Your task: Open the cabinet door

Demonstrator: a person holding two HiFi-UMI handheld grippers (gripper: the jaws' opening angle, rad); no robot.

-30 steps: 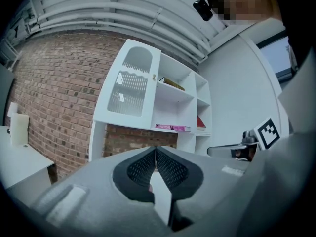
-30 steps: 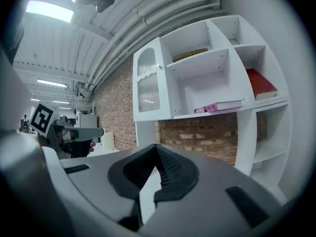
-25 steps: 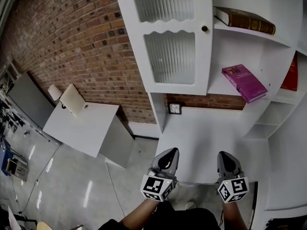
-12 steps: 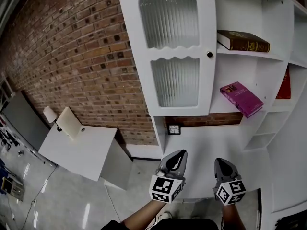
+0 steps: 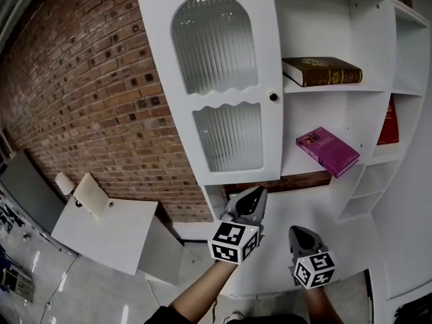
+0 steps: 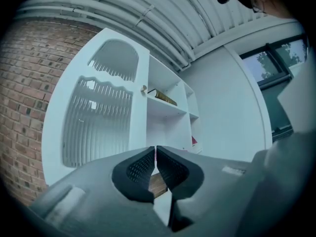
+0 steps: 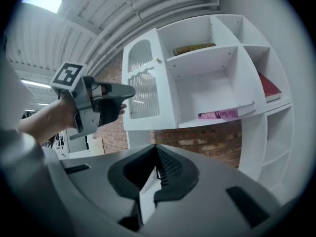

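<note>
1. Cabinet door [image 5: 216,86], white with ribbed glass, looks closed in head view; left gripper [image 5: 251,198] hovers beneath, right gripper [image 5: 300,233] lower.
2. Left gripper view: jaws pressed together, empty, lined up toward the small dark knob [image 6: 144,89].
3. Right gripper view: jaws together, empty, idle.

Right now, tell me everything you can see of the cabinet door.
The cabinet door is a white upright frame holding two ribbed translucent panes: the upper pane arched, the lower pane wavy-topped. A small dark round knob sits mid-height on its right edge, beside the open shelves. It appears shut, in line with the shelf fronts. Nothing touches it; the left gripper, shut and empty, is below it, apart.
</note>
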